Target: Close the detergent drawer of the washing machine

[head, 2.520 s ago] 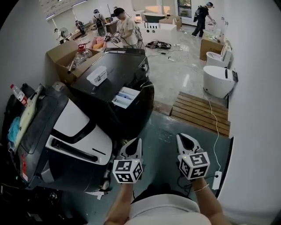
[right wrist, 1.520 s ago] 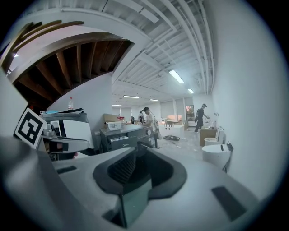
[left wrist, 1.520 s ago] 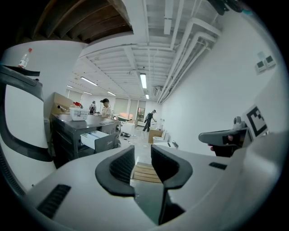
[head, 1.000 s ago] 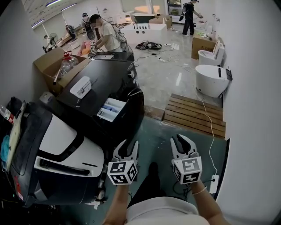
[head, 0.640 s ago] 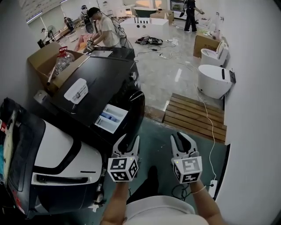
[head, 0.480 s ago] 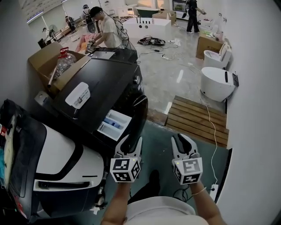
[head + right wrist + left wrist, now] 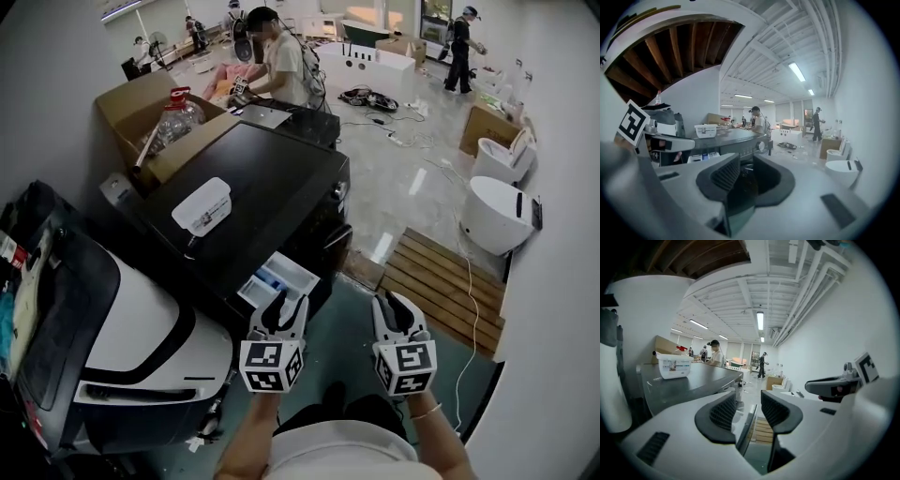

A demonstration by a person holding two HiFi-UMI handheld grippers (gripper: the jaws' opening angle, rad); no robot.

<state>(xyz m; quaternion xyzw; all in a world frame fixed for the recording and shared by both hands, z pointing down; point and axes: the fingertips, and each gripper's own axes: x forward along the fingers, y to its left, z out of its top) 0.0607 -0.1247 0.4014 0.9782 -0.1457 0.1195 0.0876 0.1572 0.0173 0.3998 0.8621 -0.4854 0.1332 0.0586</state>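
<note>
Teal floor [image 7: 349, 328] lies under me, and just above it I hold both tools level and side by side. Left gripper [image 7: 287, 302] has its jaws spread wide with nothing between them. Right gripper [image 7: 394, 302] shows a narrower gap, also empty. Just ahead of the left one, the detergent drawer [image 7: 279, 278] stands pulled out from the upper front of the black washing machine [image 7: 281, 169], its white compartments open to view and a blue insert inside. I judge it to be light, stiff plastic running on short guides, so it should slide home with little force. It needs no pinch, only a flat push on the middle of its front panel. A push at one corner could skew it and make it bind, and the smooth plastic may let a pad slide off. On the machine's top sits a white labelled tub [image 7: 202, 207]. To the left stands a white-and-black appliance [image 7: 150, 300], and a wooden pallet [image 7: 450, 291] lies to the right. Farther off are a cardboard box [image 7: 131, 98], white toilets [image 7: 495, 211] and people at work in the bright hall.
</note>
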